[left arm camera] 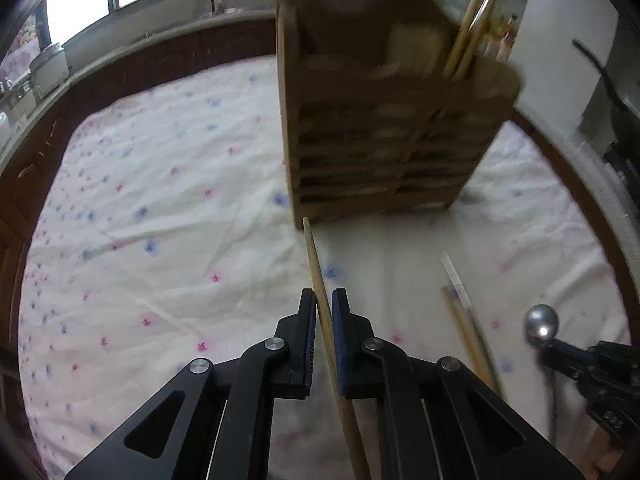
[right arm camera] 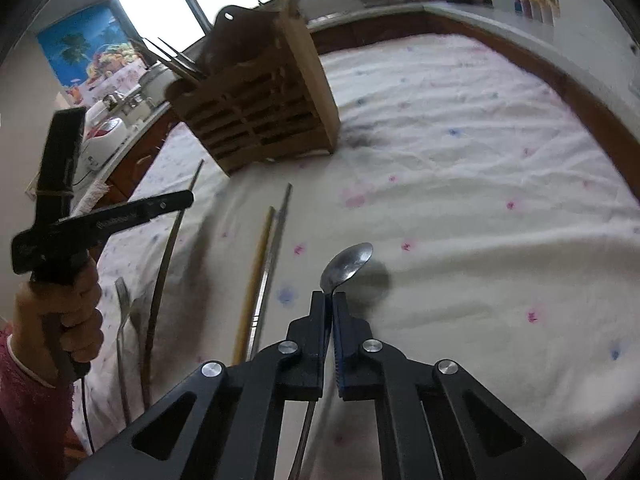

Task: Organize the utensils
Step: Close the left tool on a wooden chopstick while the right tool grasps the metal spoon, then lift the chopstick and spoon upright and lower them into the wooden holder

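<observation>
A slatted wooden utensil holder (left arm camera: pixel 380 132) stands on the flowered cloth, with chopsticks in it; it also shows in the right wrist view (right arm camera: pixel 260 108), where forks stick out of it. My left gripper (left arm camera: pixel 323 300) is shut on a wooden chopstick (left arm camera: pixel 316 264) that points toward the holder's base. My right gripper (right arm camera: pixel 329 298) is shut on a metal spoon (right arm camera: pixel 347 265), bowl forward, above the cloth. The spoon's bowl (left arm camera: pixel 541 325) also shows at the right of the left wrist view.
On the cloth lie a wooden chopstick (right arm camera: pixel 256 276), a metal chopstick (right arm camera: pixel 274 256), a fork (right arm camera: pixel 124 320) and a thin dark stick (right arm camera: pixel 168 256). A chopstick pair (left arm camera: pixel 460 300) lies right of my left gripper. A counter with appliances runs behind the table.
</observation>
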